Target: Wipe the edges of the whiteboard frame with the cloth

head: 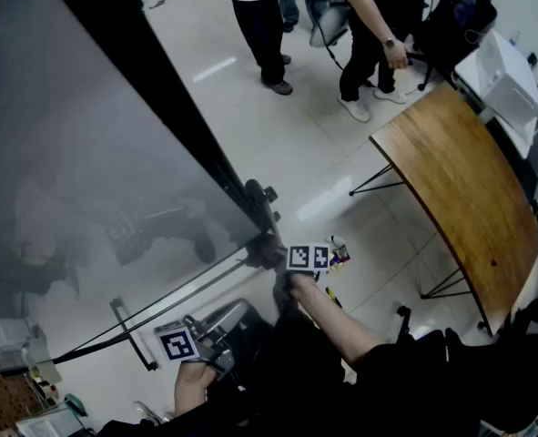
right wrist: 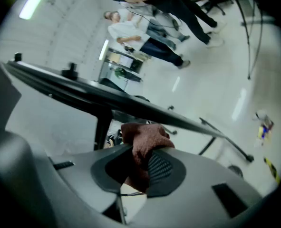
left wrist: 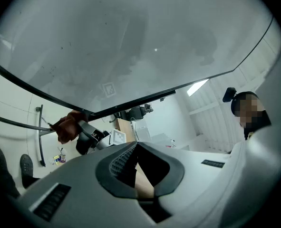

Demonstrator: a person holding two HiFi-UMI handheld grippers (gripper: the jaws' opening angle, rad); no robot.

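The right gripper (right wrist: pixel 140 148) is clenched on the cloth (right wrist: pixel 142 139). The reddish-brown cloth is pinched between its 2 jaws, and a bunched wad pokes out past the tips. Just ahead of the jaws, that wad presses against the dark whiteboard frame (right wrist: pixel 73 88), which crosses the right gripper view as a slanted bar. In the head view this contact sits at the board's lower corner, straight in front of the gripper's marker cube (head: pixel 309 258).

In the left gripper view, the cloth (left wrist: pixel 66 126) shows as a rust-coloured lump touching the frame where 2 of its edges meet.

The left gripper (left wrist: pixel 136 146) has its jaws drawn together at the tips, with nothing between them. It is below and to the left of the right gripper, close by but not touching the frame. It faces up at the grey whiteboard (left wrist: pixel 130 42).

Farther out, to the right of both grippers, a curved wooden table (head: pixel 460 180) stands on the pale floor. Beyond it, well apart, are several standing people (head: pixel 264 25).
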